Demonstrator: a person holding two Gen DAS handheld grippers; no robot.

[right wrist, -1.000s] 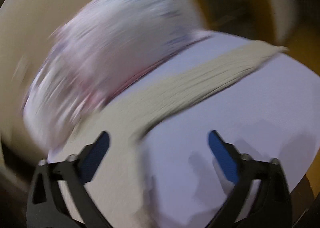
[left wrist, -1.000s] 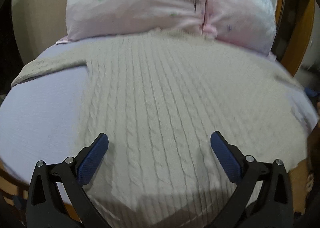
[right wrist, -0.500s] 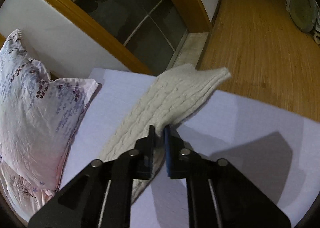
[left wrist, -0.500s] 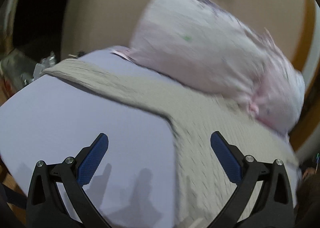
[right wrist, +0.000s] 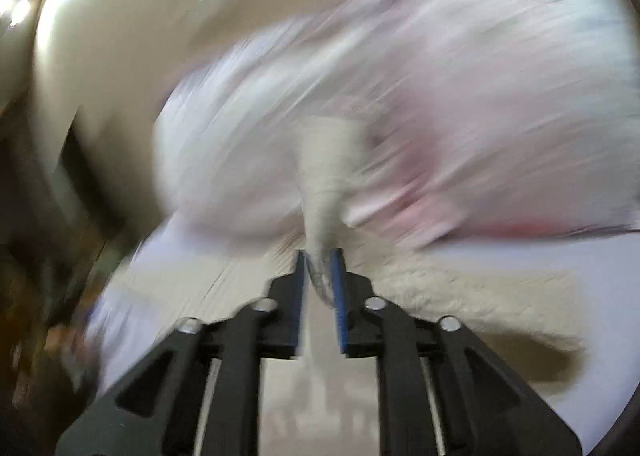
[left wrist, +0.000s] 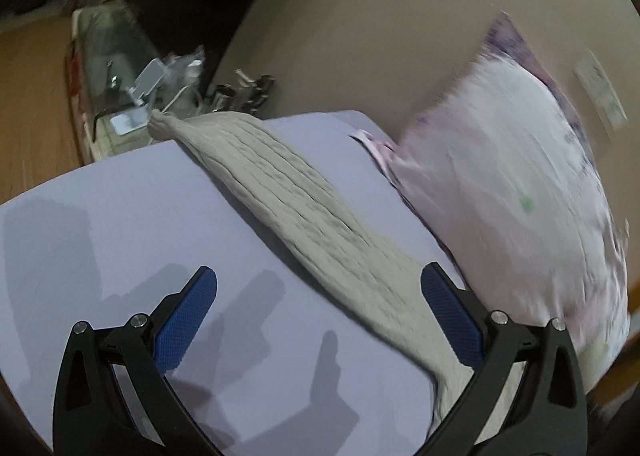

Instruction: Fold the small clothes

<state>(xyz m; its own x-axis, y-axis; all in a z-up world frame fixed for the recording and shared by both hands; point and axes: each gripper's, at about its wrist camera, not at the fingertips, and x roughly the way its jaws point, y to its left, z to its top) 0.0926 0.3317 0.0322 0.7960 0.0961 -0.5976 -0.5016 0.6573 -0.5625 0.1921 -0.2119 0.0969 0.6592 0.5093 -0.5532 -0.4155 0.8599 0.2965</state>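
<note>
Left black two-finger gripper with blue ridged pads (left wrist: 319, 316): spread wide, holding nothing, hovering over the pale lilac bed sheet (left wrist: 120, 224). Right-hand pad (left wrist: 452, 320) just above the near part of the cream cable-knit sweater's sleeve (left wrist: 296, 200); whether touching, cannot tell. Sleeve stretched flat across the sheet from near right to far left, cuff at the far-left edge of the bed, beside a blurred clutter of metal and glass items (left wrist: 168, 88). Pink-and-white floral pillow (left wrist: 508, 192) on the right, just beside the sleeve.

Right black gripper (right wrist: 320, 276): nearly closed, blue pads pinching a bunched fold of the cream knit (right wrist: 326, 176), raised upward from the fingertips. More knit spread on the sheet (right wrist: 600, 296) near right. Heavy motion blur here; pillow (right wrist: 440, 96) smeared behind.
</note>
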